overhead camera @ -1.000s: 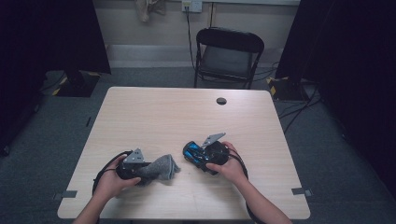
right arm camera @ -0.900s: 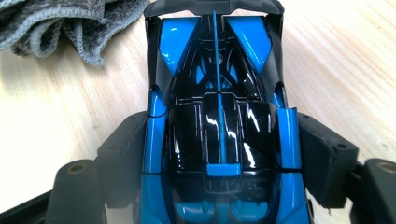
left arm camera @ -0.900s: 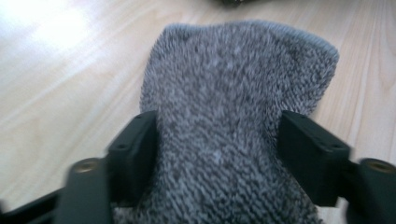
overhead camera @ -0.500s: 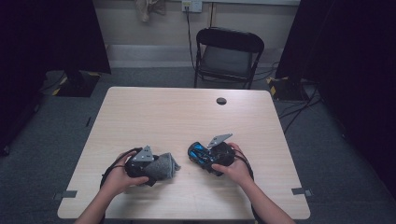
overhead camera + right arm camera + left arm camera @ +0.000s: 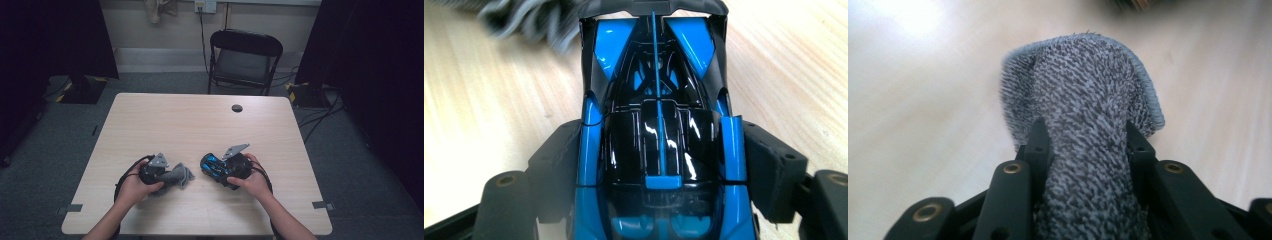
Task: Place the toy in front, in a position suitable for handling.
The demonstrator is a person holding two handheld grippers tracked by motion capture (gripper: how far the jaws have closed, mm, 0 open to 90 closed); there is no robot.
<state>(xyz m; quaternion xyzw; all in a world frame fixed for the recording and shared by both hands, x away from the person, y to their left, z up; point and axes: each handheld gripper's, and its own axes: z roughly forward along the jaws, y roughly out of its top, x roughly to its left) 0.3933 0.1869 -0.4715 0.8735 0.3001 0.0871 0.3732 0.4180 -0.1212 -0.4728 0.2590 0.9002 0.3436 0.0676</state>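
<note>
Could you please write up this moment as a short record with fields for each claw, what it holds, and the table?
left claw: shut on the grey cloth, jaws just closed on it
right claw: shut on the blue and black toy car, pads on its sides
spacing: cloth and car apart, side by side near the table's front edge
table: light wood, small black disc near far edge

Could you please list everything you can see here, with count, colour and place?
toy car: one, blue and black, between the right gripper's jaws, near table edge
cloth: one, grey, bunched between the left gripper's jaws
round disc: one, black, far side of table
table: one, light wood, centre
folding chair: one, black, behind table
left gripper: black, shut on cloth, jaws just closed
right gripper: black, shut on toy car
</note>
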